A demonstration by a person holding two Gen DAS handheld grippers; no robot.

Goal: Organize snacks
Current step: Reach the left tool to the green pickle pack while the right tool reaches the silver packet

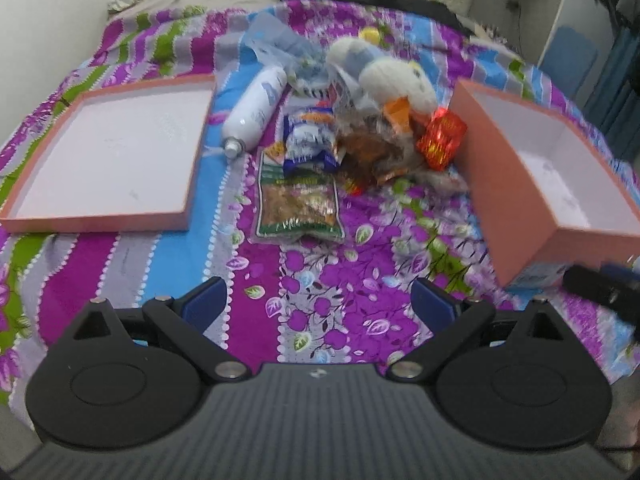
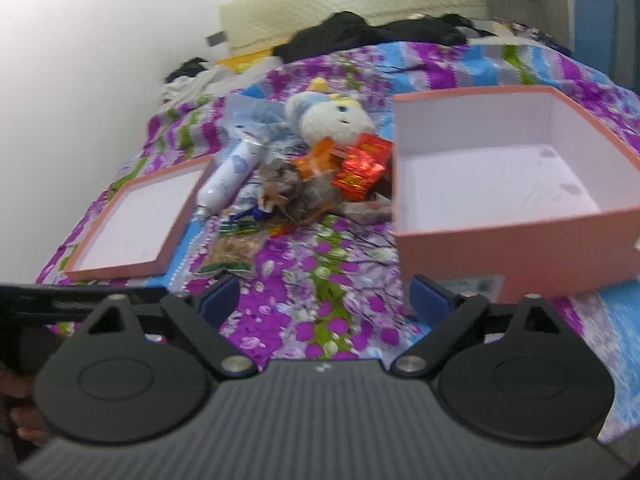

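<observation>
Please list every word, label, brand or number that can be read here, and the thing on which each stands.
None can be read.
Glossy red foil packet: yellow print, blurred.
Clear green-edged nut bag: print too small.
White spray bottle: blue mark, unreadable.
Blue-and-white wrapped snack: blurred.

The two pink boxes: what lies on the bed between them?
In both views, a snack pile, a white bottle and a plush toy lie between shallow box and deep box.
</observation>
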